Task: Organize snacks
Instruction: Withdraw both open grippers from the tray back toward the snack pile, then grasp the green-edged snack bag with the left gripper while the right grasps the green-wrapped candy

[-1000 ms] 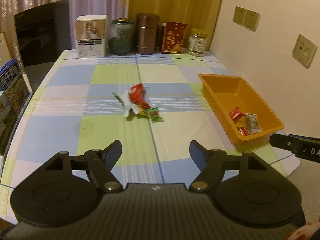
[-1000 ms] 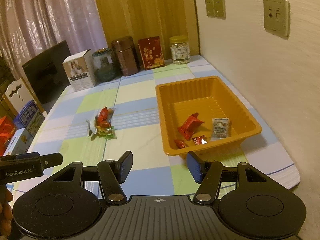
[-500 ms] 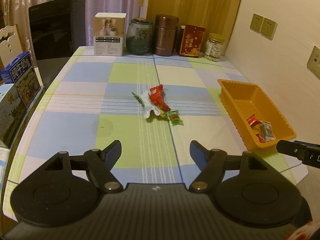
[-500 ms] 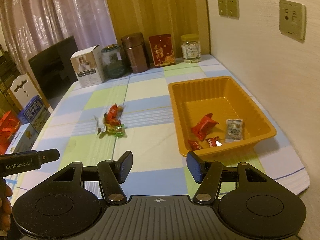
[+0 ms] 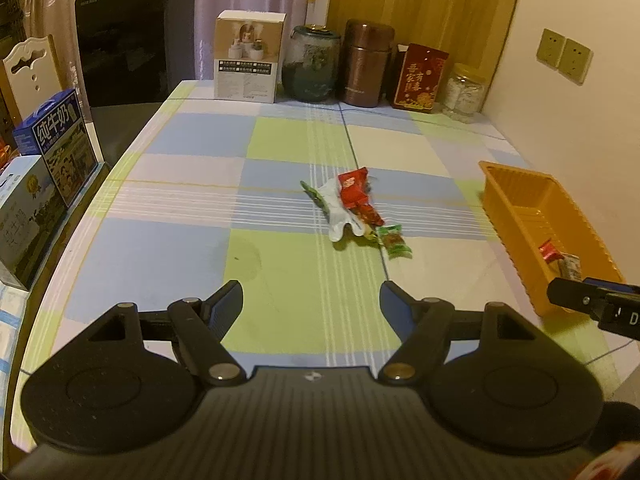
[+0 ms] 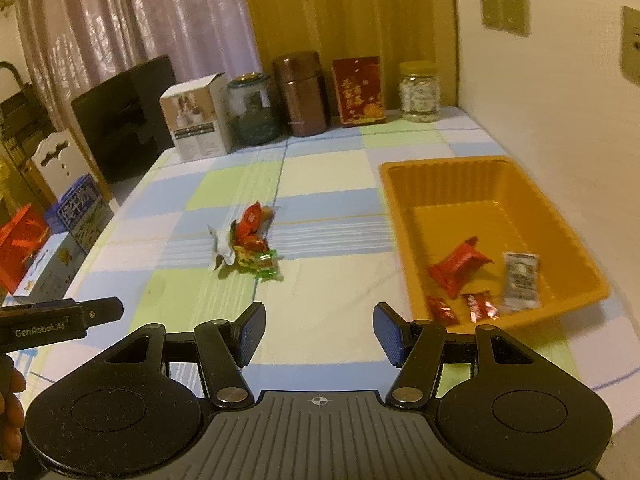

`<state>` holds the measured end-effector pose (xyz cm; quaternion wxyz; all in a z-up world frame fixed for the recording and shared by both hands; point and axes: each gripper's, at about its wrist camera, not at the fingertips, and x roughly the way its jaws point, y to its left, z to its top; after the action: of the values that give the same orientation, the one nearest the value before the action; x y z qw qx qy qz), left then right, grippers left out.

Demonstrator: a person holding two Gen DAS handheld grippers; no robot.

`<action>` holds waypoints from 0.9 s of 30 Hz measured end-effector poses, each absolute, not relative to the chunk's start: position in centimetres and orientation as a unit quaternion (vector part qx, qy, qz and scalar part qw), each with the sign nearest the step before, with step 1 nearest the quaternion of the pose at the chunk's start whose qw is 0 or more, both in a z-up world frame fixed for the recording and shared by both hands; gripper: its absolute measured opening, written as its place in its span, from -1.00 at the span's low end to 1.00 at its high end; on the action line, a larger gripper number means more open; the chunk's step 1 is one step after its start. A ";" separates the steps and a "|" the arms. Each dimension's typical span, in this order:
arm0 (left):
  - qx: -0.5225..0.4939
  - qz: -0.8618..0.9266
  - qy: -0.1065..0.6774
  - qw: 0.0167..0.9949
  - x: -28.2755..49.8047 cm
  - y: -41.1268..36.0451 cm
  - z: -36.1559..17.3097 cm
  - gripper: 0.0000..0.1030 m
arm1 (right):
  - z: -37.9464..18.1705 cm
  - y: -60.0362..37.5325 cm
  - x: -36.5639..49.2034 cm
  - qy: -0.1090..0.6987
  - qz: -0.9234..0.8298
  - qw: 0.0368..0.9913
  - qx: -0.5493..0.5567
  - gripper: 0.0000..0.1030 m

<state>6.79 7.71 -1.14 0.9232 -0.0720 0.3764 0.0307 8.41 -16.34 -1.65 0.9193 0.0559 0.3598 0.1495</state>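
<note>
A small pile of snack packets [image 5: 354, 210], red, white and green, lies mid-table; it also shows in the right wrist view [image 6: 248, 246]. An orange tray [image 6: 404, 196] at the right holds a red packet [image 6: 458, 266], two small red candies and a white sachet [image 6: 520, 280]; the tray also shows in the left wrist view [image 5: 516, 196]. My left gripper [image 5: 311, 305] is open and empty, held above the near table edge. My right gripper [image 6: 319, 333] is open and empty, near the tray's front left corner.
Along the back edge stand a white box [image 5: 249, 56], a glass jar [image 5: 316, 64], a brown canister [image 5: 367, 63], a red box [image 5: 420, 78] and a clear jar [image 5: 466, 92]. Milk cartons [image 5: 56, 144] stand off the table's left edge. A wall runs along the right.
Both views have swung to the left, so the pile and the tray sit further right in them. Both grippers stay open and empty.
</note>
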 end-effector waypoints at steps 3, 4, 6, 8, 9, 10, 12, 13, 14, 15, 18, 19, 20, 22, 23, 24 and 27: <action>-0.073 0.035 0.380 0.922 8.0 8.3 -1.8 0.41 | -2.4 -15.2 10.0 0.363 0.156 0.917 0.054 0.16; -0.074 0.037 0.381 0.921 8.5 8.6 -2.0 0.41 | -2.6 -14.9 10.6 0.364 0.158 0.916 0.053 0.16; -0.074 0.040 0.382 0.920 9.3 9.0 -2.4 0.41 | -3.3 -14.3 11.6 0.366 0.161 0.915 0.051 0.16; -0.073 0.043 0.383 0.920 10.3 9.5 -2.8 0.41 | -3.9 -13.7 12.7 0.368 0.163 0.914 0.049 0.16; -0.073 0.043 0.384 0.919 10.8 9.7 -3.1 0.41 | -4.2 -13.4 13.2 0.369 0.164 0.914 0.048 0.16; -0.073 0.043 0.385 0.919 11.3 9.9 -3.3 0.41 | -4.6 -13.2 13.7 0.370 0.165 0.913 0.046 0.16; -0.071 0.044 0.386 0.919 12.2 10.2 -3.8 0.41 | -5.4 -12.5 14.8 0.375 0.167 0.911 0.044 0.15; -0.070 0.043 0.387 0.918 12.7 10.3 -4.0 0.41 | -5.8 -12.2 15.4 0.377 0.169 0.910 0.043 0.14; -0.070 0.043 0.388 0.918 13.2 10.4 -4.2 0.41 | -6.2 -11.8 16.0 0.380 0.171 0.908 0.040 0.12; -0.069 0.043 0.389 0.918 13.6 10.5 -4.5 0.41 | -6.6 -11.4 16.6 0.382 0.173 0.907 0.037 0.04; -0.069 0.043 0.390 0.917 14.9 10.9 -5.1 0.41 | -7.7 -10.5 18.0 0.389 0.180 0.903 0.030 -0.08; -0.069 0.043 0.390 0.917 15.2 11.0 -5.3 0.41 | -8.0 -10.2 18.3 0.389 0.181 0.903 0.028 -0.10; -0.068 0.044 0.390 0.917 15.6 11.1 -5.5 0.41 | -8.4 -9.9 18.8 0.388 0.184 0.903 0.024 -0.11; -0.069 0.043 0.389 0.917 16.3 11.4 -5.9 0.42 | -9.0 -9.2 19.6 0.387 0.188 0.902 0.018 -0.16; -0.069 0.044 0.389 0.917 16.6 11.5 -6.1 0.42 | -9.3 -8.9 19.9 0.386 0.192 0.902 0.016 -0.18; -0.069 0.045 0.390 0.917 16.9 11.7 -6.3 0.42 | -9.6 -8.6 20.3 0.386 0.195 0.902 0.012 -0.21; -0.071 0.046 0.393 0.916 17.6 12.0 -7.0 0.42 | -10.5 -7.7 21.3 0.387 0.201 0.900 0.006 -0.31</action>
<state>17.61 12.03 -6.97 0.9157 -0.0709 0.3928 0.0457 21.29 -7.71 -10.50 0.9000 0.0056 0.3869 0.2006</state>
